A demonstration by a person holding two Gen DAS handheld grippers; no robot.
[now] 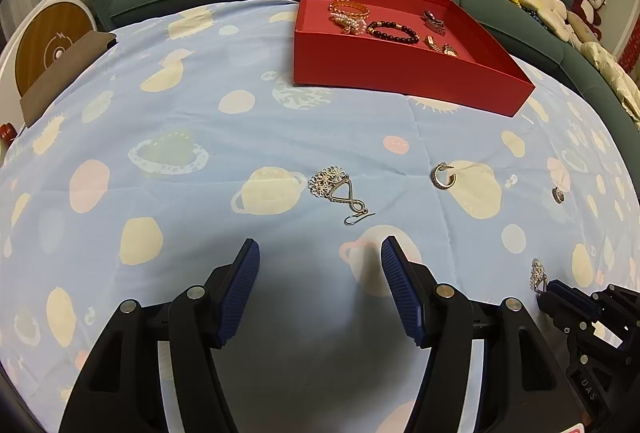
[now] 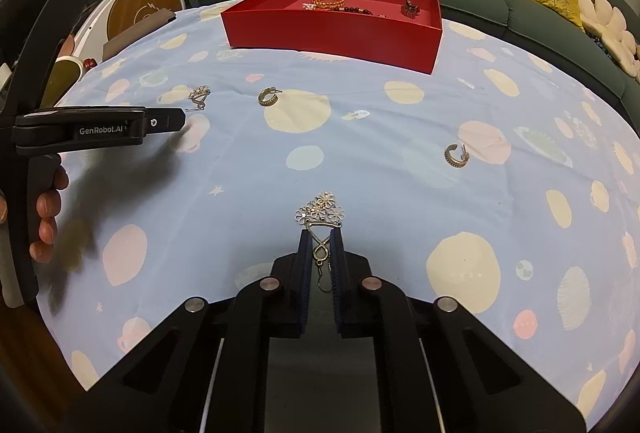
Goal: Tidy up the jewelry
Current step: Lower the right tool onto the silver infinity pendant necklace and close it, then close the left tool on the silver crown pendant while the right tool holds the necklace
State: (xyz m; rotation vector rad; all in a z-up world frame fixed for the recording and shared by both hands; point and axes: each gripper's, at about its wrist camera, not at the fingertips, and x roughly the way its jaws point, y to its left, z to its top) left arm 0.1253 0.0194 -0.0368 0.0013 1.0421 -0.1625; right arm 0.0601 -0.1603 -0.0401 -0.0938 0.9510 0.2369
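Over on the left, the left gripper (image 1: 320, 253) hovers low over the blue planet-print cloth (image 1: 200, 137) covering the surface, its fingers spread wide with nothing between them. Just ahead of it lies a flower-cluster drop earring (image 1: 336, 189), flower end pointing away toward the sofa and hook end trailing back toward the gripper, long axis slanting slightly rightward. Further right sit a small hoop earring (image 1: 444, 175) and, beyond it, a tiny ring-like piece (image 1: 558, 194).

At the back stands the red tray (image 2: 332, 29), already holding bangles and bead bracelets.

On the right, the right gripper (image 2: 321, 233) has its fingers nearly together around the matching flower earring (image 2: 320, 217), pinching the figure-eight link; the flower cluster pokes forward past the tips, the hook back between the pads. Its long axis runs along the fingers.

This piece looks featherlight, thin and springy, probably easy to bend or let slip. The stiffer figure-eight link seems the safest hold, with gentle pressure.
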